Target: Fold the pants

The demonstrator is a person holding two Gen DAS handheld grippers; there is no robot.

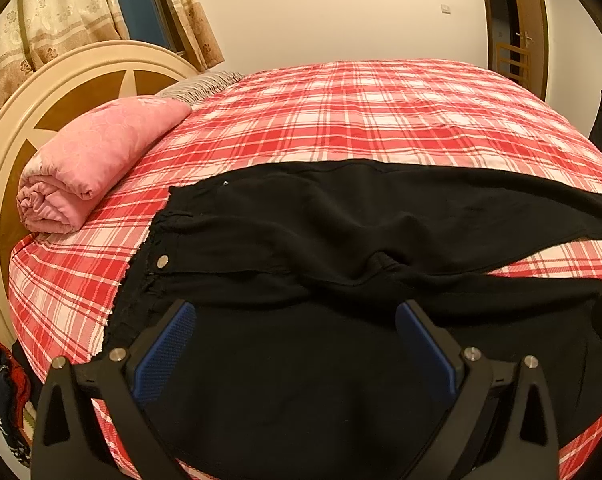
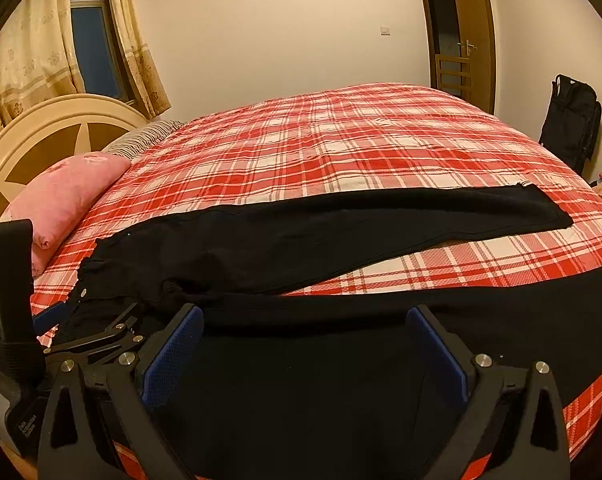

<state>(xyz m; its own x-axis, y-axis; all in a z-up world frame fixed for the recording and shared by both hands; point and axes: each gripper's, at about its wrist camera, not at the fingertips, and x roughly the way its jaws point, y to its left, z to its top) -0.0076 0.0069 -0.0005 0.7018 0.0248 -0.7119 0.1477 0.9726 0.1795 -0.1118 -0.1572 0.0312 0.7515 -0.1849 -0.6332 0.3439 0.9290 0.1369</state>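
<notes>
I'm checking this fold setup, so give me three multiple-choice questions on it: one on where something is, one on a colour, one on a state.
1. Where is the rolled pink blanket?
A. by the headboard, left of the pants
B. on top of the pants
C. on the floor

2. What colour are the pants?
A. blue
B. black
C. grey

3. How are both grippers?
A. shut on the pants
B. shut on the blanket
C. open

Answers
1. A: the blanket lies on the plaid bedspread next to the headboard, apart from the waistband.
2. B: both legs and the waist read plain black against the red plaid.
3. C: the left gripper and right gripper show their blue pads spread wide over the near leg, with no cloth pinched.
</notes>
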